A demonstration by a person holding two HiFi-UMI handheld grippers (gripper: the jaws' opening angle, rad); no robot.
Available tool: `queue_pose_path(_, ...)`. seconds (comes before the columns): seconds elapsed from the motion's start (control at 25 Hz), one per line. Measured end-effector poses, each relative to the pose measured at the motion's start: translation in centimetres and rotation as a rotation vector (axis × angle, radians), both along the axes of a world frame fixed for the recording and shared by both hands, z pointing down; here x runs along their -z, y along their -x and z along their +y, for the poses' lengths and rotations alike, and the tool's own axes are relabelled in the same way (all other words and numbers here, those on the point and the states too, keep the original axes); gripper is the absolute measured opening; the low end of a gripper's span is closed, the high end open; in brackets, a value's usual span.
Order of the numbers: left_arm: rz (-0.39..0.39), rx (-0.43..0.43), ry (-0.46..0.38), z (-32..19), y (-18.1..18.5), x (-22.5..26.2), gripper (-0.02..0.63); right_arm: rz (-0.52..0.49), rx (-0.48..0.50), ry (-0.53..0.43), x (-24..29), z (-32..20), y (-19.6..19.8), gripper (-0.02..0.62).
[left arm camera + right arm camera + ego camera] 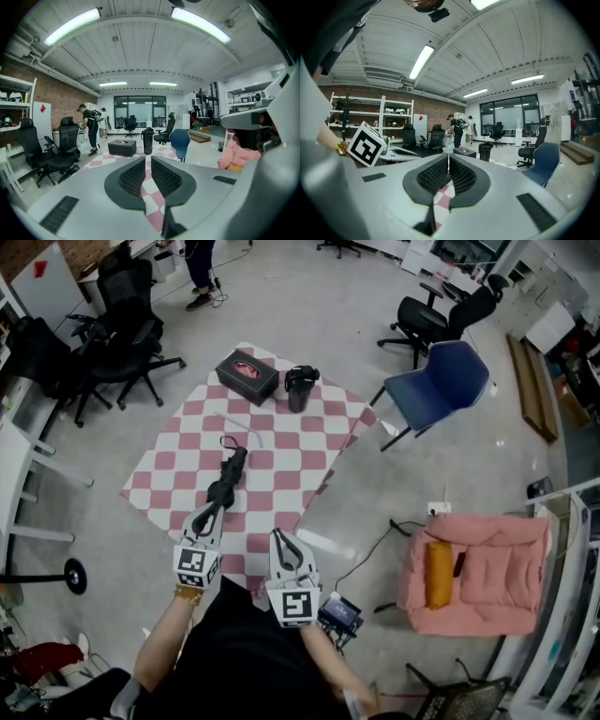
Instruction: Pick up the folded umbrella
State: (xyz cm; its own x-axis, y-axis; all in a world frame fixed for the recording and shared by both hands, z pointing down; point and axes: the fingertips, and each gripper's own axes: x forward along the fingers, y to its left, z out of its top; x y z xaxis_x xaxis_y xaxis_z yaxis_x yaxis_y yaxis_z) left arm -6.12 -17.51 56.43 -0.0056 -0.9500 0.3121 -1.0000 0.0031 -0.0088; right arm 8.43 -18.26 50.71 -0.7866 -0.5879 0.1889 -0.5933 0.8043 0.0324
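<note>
Reach step, I'd say: left gripper (210,516) and right gripper (281,540) are sitting pinched together, empty, left hovering by the folded umbrella (226,482) lying on the checkered mat (309,442), needing to open next

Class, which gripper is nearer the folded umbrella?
Left. The left gripper is at the near end of the umbrella; the right gripper lies off to its right, over the mat.

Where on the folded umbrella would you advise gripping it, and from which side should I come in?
Probably its near half, from above, with the left gripper, which is nearest. The umbrella lies flat on the mat, long and slim, pointing away, so the jaws can close across its narrow width. They are shut now; open them first.
</note>
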Motion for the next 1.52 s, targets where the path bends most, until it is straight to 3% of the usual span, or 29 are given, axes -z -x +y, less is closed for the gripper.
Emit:
queue_pose_path(0.24, 0.002, -0.001, 0.068, -2.3, 4.4, -4.8, 0.029, 0.059, -0.077, -0.024, -0.3, -0.9, 2.2, 0.017)
queue_pose_path(0.44, -0.034, -0.056, 0.112, -4.6, 6.3, -8.9, 0.032, 0.097, -0.117, -0.003, -1.4, -0.9, 5.6, 0.017)
queue_pose_path(0.88, 0.09, -0.145, 0.252, -7.9, 8.3, -15.2, 0.181, 0.161, -0.111, -0.033, -1.8, -0.7, 12.5, 0.017)
queue_pose_path(1.16, 0.149, -0.178, 0.376, -9.6, 7.6, -18.1, 0.224, 0.174, -0.123, -0.045, -2.5, -0.3, 13.3, 0.017)
queue_pose_path(1.52, 0.115, -0.189, 0.49, -10.0, 7.4, -21.1, 0.241, 0.171, -0.194, -0.044, -2.9, -0.2, 12.3, 0.017)
